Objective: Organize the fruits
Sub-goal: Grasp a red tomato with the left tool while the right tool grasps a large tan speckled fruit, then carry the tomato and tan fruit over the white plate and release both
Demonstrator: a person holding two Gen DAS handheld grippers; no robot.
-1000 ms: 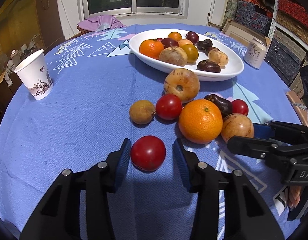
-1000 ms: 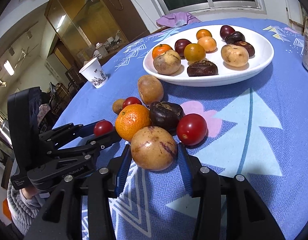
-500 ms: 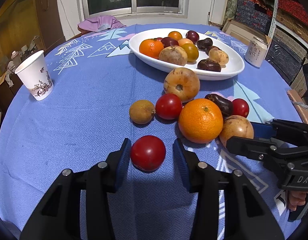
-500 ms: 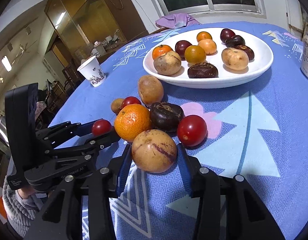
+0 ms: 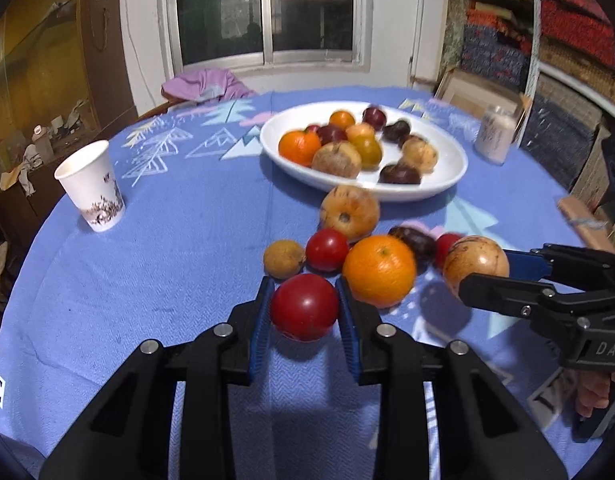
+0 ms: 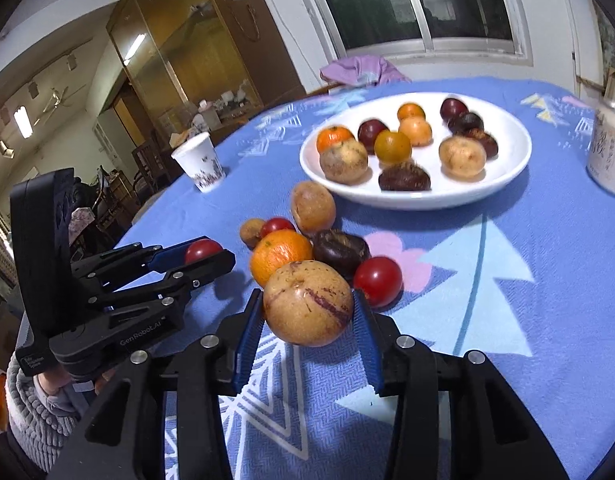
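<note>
Far left there's a paper cup (image 5: 92,188) on the blue tablecloth (image 5: 167,264). Then the left gripper (image 5: 304,307): its jaws are closing, both blue pads pressed on a red tomato (image 5: 304,306) lifted just off the cloth. Right next to it the loose pile: small brown fruit (image 5: 283,258), another tomato (image 5: 327,249), big orange (image 5: 379,271), dark fruit (image 5: 413,242). The white plate (image 5: 447,176) with more fruit sits behind. On the right, the right gripper (image 6: 308,309) is clamped on a tan purple-streaked fruit (image 6: 308,308), held above the cloth. A jar (image 5: 494,141) stands far right
</note>
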